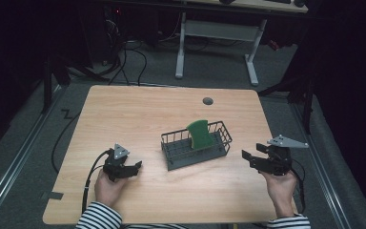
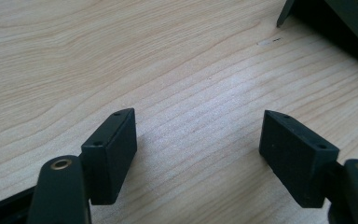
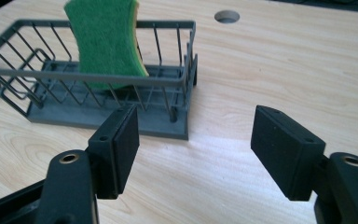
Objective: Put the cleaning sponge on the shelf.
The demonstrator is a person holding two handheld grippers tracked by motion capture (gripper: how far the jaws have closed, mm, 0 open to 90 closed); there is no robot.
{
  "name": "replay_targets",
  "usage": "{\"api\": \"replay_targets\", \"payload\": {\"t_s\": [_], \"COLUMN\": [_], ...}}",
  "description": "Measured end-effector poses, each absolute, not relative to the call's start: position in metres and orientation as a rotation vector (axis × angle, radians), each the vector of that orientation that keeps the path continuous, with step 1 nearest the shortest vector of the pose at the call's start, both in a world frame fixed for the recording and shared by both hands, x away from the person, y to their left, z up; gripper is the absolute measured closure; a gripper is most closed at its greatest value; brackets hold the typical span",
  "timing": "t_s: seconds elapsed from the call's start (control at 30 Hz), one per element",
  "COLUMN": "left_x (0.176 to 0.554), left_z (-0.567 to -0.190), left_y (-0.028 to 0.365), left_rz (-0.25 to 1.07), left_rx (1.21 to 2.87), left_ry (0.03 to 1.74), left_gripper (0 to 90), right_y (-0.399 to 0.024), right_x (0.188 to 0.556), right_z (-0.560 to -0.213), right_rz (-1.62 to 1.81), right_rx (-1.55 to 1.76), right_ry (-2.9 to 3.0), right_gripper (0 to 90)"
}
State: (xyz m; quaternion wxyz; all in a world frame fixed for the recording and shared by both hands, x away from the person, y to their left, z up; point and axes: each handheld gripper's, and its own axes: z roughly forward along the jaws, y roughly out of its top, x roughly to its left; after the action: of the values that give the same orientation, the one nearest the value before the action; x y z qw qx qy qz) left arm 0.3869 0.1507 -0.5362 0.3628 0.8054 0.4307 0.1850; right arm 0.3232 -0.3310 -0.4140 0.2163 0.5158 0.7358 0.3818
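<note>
A grey wire basket (image 1: 221,130) (image 3: 37,112) stands near the middle of the wooden table (image 1: 138,114). A green sponge (image 1: 199,134) (image 3: 106,39) with a yellow back stands on edge inside it, leaning against the wires. My right gripper (image 1: 248,156) (image 3: 196,135) is just to the right of the basket, low over the table, open, with nothing between its jaws. My left gripper (image 1: 136,168) (image 2: 198,154) rests low over the table to the left of the basket, open and empty. A corner of the basket (image 2: 335,18) shows at the top right of the left gripper view.
A round cable hole (image 1: 208,100) (image 3: 227,17) sits near the table's far edge. A white-legged desk (image 1: 214,33) stands on the floor beyond the table, with cables lying around it. Each gripper is held by a hand in a striped sleeve (image 1: 100,217).
</note>
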Motion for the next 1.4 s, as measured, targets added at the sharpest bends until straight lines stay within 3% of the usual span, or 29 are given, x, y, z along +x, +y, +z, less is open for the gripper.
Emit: {"api": "replay_targets", "payload": {"t_s": [1.4], "left_x": [0.387], "left_z": [-0.536], "left_y": [0.151], "left_rz": [0.477], "left_rx": [2.074], "left_ry": [1.108], "left_gripper": [28.0], "right_y": [-0.319], "right_x": [0.345], "right_z": [-0.503], "right_rz": [0.993], "right_rx": [1.568], "right_ry": [1.977], "right_gripper": [36.6]}}
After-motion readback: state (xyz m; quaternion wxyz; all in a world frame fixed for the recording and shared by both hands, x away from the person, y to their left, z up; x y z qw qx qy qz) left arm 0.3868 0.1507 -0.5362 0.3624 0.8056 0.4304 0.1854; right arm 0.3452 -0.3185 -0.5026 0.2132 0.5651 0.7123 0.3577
